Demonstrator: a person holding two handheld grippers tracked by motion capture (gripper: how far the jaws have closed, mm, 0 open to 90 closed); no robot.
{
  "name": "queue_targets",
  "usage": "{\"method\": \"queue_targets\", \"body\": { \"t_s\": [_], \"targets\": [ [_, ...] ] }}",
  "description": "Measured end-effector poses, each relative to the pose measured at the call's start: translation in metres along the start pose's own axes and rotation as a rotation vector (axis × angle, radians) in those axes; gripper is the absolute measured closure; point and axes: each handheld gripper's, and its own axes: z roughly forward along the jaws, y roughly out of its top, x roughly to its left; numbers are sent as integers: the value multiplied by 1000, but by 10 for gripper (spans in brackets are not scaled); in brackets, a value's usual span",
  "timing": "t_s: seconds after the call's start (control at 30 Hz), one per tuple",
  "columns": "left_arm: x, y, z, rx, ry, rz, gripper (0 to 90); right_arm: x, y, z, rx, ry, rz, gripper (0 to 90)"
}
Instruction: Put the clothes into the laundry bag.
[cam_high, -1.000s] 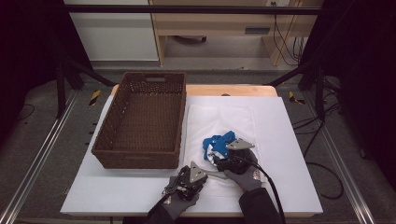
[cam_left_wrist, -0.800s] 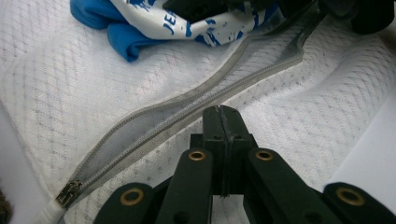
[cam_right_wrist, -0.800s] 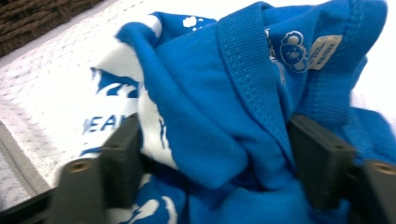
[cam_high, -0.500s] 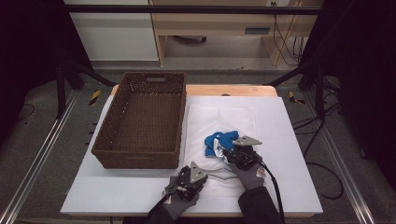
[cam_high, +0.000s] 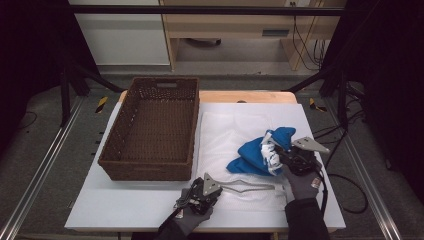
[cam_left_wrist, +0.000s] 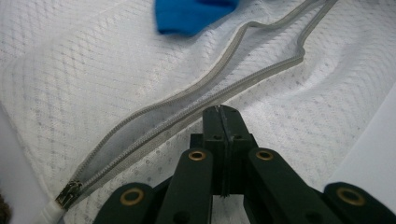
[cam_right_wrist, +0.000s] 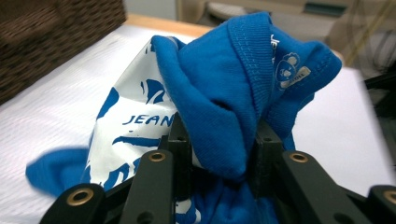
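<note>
A white mesh bag lies flat on the table, its grey zipper open near the front edge. My left gripper is shut on the mesh bag's fabric just below the zipper; its jaws meet tip to tip. My right gripper is lifted at the right. Its jaws have just been closing and now press on a bunched blue garment with white print. In the right gripper view the blue garment bulges up between the jaws of that gripper. Its lower end trails on the bag.
A dark brown wicker basket with nothing in it stands on the left half of the white table top, and its corner appears in the right gripper view. Metal rails run along both sides of the table.
My right gripper closed on the blue garment and rose to the right, lifting it off the mesh bag. My left gripper stayed in place, shut.
</note>
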Motion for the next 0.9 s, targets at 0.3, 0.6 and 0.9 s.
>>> {"method": "queue_targets", "body": {
  "t_s": [0.3, 0.6, 0.9],
  "targets": [
    [0, 0, 0, -2, 2, 5, 896, -13, -38, 20, 100, -25, -9, 646],
    [0, 0, 0, -2, 3, 5, 896, -4, -50, 33, 146, 25, 11, 447],
    [-1, -1, 0, -5, 5, 5, 895, 6, -26, -5, -21, 54, 10, 299]
  ]
}}
